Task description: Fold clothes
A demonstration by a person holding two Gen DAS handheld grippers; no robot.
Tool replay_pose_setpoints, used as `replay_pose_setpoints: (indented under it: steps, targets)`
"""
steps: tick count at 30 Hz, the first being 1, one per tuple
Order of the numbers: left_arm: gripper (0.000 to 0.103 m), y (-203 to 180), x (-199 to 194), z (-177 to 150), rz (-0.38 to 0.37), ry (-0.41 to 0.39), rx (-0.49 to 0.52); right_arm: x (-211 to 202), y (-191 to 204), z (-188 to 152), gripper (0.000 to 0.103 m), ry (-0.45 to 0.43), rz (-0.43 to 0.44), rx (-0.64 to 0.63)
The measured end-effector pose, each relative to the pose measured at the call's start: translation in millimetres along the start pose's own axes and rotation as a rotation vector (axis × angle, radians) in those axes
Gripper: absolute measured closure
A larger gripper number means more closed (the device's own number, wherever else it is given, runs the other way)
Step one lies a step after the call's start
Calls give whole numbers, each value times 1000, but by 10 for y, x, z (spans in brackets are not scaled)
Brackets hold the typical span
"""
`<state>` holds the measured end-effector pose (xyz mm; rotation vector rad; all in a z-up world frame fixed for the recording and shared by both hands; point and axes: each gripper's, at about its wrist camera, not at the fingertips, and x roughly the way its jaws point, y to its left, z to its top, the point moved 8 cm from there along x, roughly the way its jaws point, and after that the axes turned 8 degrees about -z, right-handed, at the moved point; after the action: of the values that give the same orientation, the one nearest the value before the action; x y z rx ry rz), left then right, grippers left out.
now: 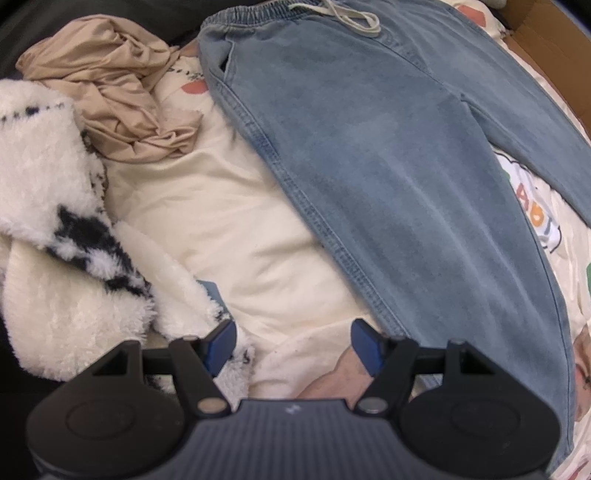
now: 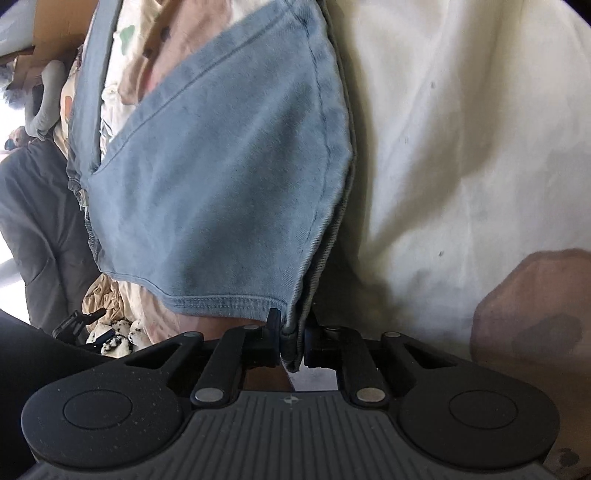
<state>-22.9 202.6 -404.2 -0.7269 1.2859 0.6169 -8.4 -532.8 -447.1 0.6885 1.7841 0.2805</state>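
The right gripper [image 2: 291, 341] has its jaws pinched narrow on a hem corner of the jeans [image 1: 388, 166], and the leg cloth rises straight away from the fingers. The left gripper [image 1: 293, 345] stands wide and empty above the cream bedding [image 1: 229, 229], with the jeans' side seam just to its right. The jeans lie flat, long axis running from the drawstring [image 1: 347, 16] waistband at the far end back toward the grippers. A tan garment [image 1: 114, 92] and a fluffy black-and-white piece [image 1: 55, 206] sit off to the left. Folding likely means carrying the held hem toward the waistband; the left gripper is nearer the free leg.
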Motion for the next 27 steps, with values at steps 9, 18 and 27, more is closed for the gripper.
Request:
replay_pose_setpoints:
  steps: [9,18,27]
  targets:
    - [32,37,231,-10,-35,13,-23,-368,70,23,94,-39,-42,-60]
    - [36,97,466,-14,-92,9,-92,-655,339,34,94,-72,-111,-167]
    - [46,183,535,71,-150,-35,-181,-1023,594,187,94,-116,-95,-199]
